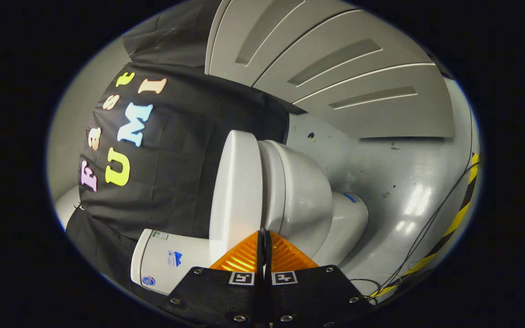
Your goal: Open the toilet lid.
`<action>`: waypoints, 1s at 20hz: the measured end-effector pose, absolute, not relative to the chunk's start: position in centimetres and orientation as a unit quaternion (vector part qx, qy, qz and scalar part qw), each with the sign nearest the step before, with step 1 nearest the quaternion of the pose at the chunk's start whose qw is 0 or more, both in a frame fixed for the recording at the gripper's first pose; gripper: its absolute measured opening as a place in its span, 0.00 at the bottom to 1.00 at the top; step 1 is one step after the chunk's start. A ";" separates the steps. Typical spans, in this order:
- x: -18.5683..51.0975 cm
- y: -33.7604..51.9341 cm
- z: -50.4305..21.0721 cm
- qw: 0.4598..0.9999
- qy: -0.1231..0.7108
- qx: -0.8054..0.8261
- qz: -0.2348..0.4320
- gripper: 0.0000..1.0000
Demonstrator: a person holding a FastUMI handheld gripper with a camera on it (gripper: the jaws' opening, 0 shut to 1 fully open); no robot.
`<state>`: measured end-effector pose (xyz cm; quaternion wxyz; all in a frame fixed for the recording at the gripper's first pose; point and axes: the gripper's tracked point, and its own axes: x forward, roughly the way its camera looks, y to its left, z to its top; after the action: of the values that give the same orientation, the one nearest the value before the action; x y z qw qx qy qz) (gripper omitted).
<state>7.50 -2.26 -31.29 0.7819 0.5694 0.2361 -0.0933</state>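
The view is rolled sideways, so the white toilet looks tipped over. Its lid [237, 182] lies flat against the seat [272, 182], with the bowl [306, 196] and pedestal [347, 223] on one side and the tank [167, 259] on the other. My gripper [264, 237] is shut, its two fingers pressed together with nothing visible between them. The fingertips [244, 255] sit close in front of the lid's edge, lined up with the seam between lid and seat. Whether they touch the toilet I cannot tell.
A glossy grey floor [404, 182] spreads beyond the bowl. Thin black cables [426, 237] and a strip of yellow-and-black tape [458, 218] run along its far side. A pale panelled door [335, 59] stands past the toilet, and the black cloth wall [176, 159] hangs behind the tank.
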 end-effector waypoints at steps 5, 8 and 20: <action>7.5 -2.5 -29.6 0.803 0.251 0.532 -0.096 0.00; 7.4 -2.5 -28.3 0.807 0.246 0.527 -0.101 0.00; 8.8 0.2 -19.7 0.867 0.222 0.441 -0.066 0.00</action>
<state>8.77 0.18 -19.69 0.8669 0.4412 0.2224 -0.0656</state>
